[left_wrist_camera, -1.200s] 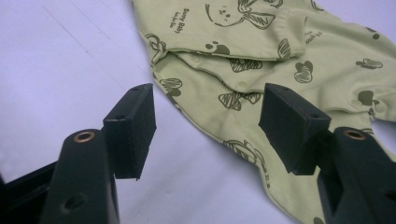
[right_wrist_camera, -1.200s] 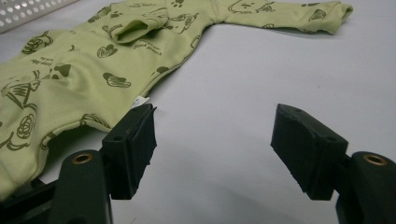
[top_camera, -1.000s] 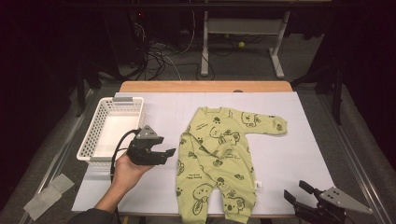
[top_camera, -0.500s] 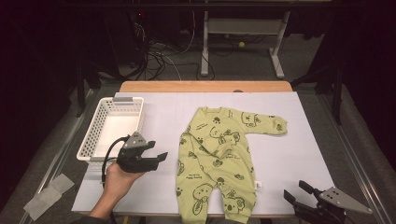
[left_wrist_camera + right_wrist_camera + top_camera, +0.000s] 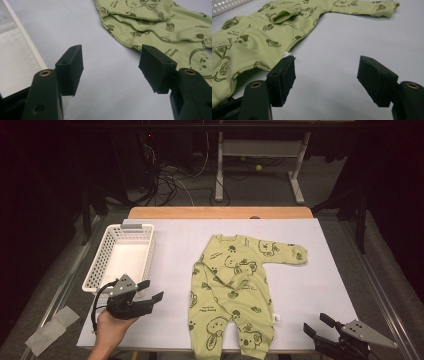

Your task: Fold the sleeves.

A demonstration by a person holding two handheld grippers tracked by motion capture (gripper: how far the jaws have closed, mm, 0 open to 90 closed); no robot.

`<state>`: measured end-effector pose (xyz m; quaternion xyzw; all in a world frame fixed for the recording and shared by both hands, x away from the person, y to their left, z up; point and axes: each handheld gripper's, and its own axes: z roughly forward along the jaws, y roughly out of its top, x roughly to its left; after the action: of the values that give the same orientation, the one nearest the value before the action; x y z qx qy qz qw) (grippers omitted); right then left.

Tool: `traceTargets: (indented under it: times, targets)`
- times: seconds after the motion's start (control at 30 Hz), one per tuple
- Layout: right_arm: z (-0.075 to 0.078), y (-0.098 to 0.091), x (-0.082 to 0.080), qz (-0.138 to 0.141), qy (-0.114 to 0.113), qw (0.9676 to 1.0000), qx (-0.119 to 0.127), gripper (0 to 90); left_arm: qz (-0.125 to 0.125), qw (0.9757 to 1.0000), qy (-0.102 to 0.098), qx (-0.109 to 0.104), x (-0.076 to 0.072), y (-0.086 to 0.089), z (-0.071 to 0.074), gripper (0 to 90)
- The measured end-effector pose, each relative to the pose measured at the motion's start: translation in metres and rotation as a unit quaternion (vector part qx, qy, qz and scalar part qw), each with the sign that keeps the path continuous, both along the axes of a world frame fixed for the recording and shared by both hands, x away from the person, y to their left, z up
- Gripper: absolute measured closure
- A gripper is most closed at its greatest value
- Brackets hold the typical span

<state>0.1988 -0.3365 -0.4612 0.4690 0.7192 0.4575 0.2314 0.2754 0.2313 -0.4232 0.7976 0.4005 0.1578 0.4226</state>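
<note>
A light green baby romper [image 5: 235, 285] printed with dark koala faces lies flat on the white table cover [image 5: 310, 285]; one sleeve is folded across its chest, the other stretches right. My left gripper [image 5: 150, 291] hovers open near the table's front left, a short way left of the romper, nothing between its jaws. From the left gripper view the romper [image 5: 160, 27] lies ahead and to the right of the left gripper [image 5: 111, 68]. My right gripper [image 5: 317, 324] stands open at the front right edge. In its own view the right gripper [image 5: 325, 80] is empty, the romper [image 5: 262, 40] ahead left.
A white perforated plastic basket [image 5: 102, 265], empty, stands at the table's left edge just beyond the left gripper. Bare cover lies right of the romper. Behind the table are cables [image 5: 175, 180] and a desk frame [image 5: 260, 155] on a dark floor.
The left hand has drawn its gripper back toward the near left corner and slightly lower, away from the romper. The right gripper has stayed put. Both stay open.
</note>
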Motion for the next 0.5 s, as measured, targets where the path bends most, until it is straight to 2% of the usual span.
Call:
traceTargets:
  times: [0.13,0.23,0.33,0.5]
  targets:
    - [0.000,0.000,0.000,-0.002,-0.002,1.0000,0.004,31.0,0.002,1.0000,0.001,0.001,-0.003,0.004,-0.006,33.4]
    - [0.003,0.003,-0.002,0.005,-0.011,0.9999,-0.007,31.1,0.008,0.9999,-0.009,-0.001,-0.007,0.009,-0.009,33.4]
    - [0.006,0.005,-0.001,0.009,-0.013,0.9999,0.005,30.3,0.015,0.9998,-0.016,-0.005,-0.012,0.012,-0.011,33.4]
    - [0.015,0.004,0.000,-0.001,-0.019,0.9997,0.018,30.4,0.024,0.9995,-0.017,-0.011,-0.019,0.020,-0.014,33.4]
